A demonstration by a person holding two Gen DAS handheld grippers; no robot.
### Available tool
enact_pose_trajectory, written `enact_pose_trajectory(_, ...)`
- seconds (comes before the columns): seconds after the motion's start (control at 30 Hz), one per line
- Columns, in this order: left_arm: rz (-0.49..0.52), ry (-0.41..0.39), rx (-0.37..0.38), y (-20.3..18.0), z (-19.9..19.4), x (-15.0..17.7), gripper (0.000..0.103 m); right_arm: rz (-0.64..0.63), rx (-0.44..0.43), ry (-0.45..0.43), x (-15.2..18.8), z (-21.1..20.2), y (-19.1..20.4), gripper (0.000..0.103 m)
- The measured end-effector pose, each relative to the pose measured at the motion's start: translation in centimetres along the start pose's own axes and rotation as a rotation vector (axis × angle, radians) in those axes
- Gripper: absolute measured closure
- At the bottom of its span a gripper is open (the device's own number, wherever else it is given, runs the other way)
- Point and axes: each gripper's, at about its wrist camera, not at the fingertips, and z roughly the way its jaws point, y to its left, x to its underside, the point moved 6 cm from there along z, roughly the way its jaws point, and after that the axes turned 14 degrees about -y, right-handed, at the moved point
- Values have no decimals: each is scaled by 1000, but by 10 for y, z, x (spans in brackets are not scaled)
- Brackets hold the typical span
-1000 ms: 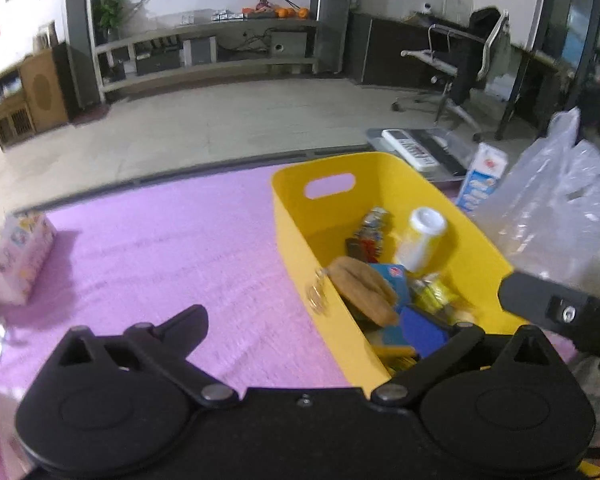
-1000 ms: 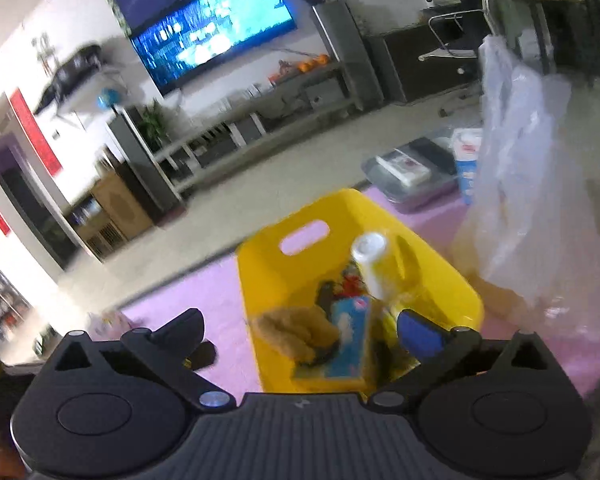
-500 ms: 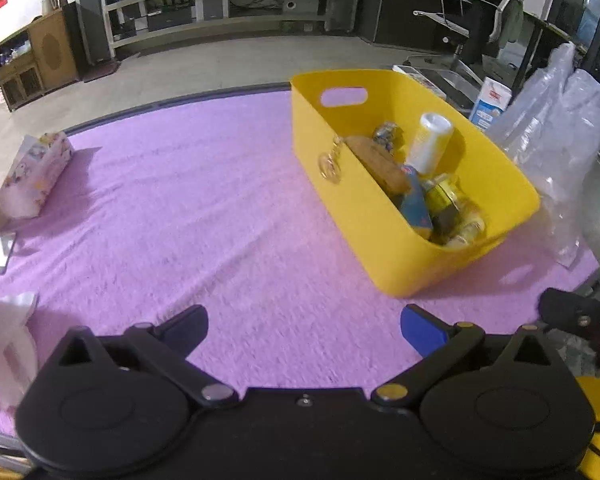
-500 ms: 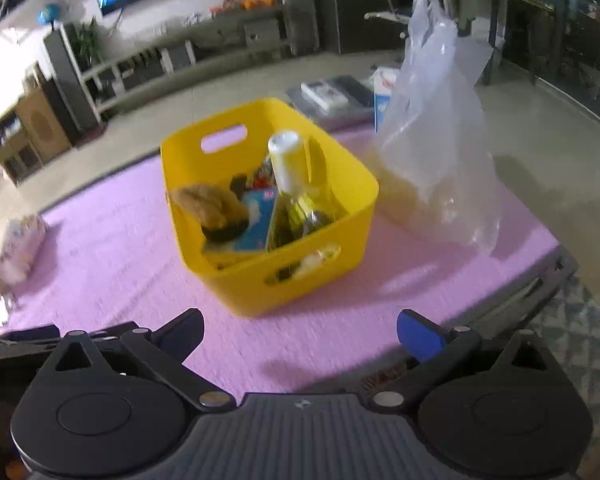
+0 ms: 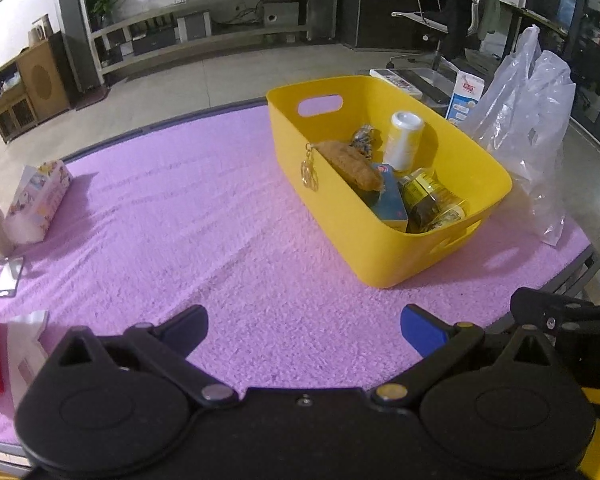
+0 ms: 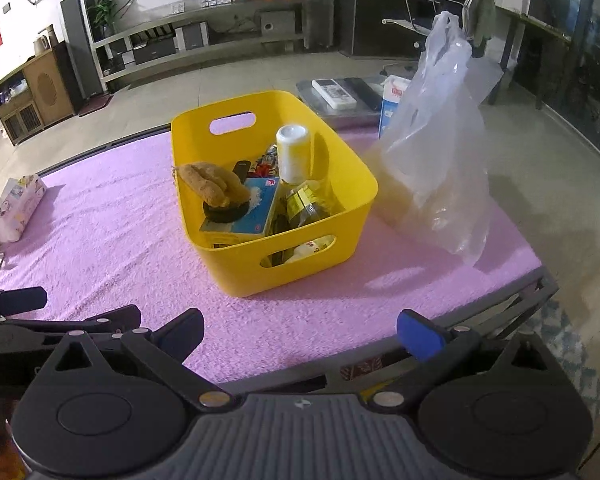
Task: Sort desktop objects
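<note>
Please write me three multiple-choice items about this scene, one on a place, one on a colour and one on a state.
1. Where does the clear plastic bag stand?
A. inside the bin
B. on the mat beside the bin
C. on the floor by the TV shelf

2. What colour is the bin that holds the sorted things?
A. yellow
B. green
C. white

3. How do the left gripper and right gripper stand?
A. both shut on the white bottle
B. one holds the blue box
C. both open and empty

Answers: 1 B, since the bag rests on the purple mat next to the bin's side. 2 A, since its walls and handle cutouts are bright yellow. 3 C, since each pair of fingers is spread wide with only mat showing between them.
</note>
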Motion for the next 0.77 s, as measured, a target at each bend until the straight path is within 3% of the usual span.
enact_pose_trajectory(0.77,-1,-6,-6,2,5,0,0,-1,-4,1,-1,2,5,0)
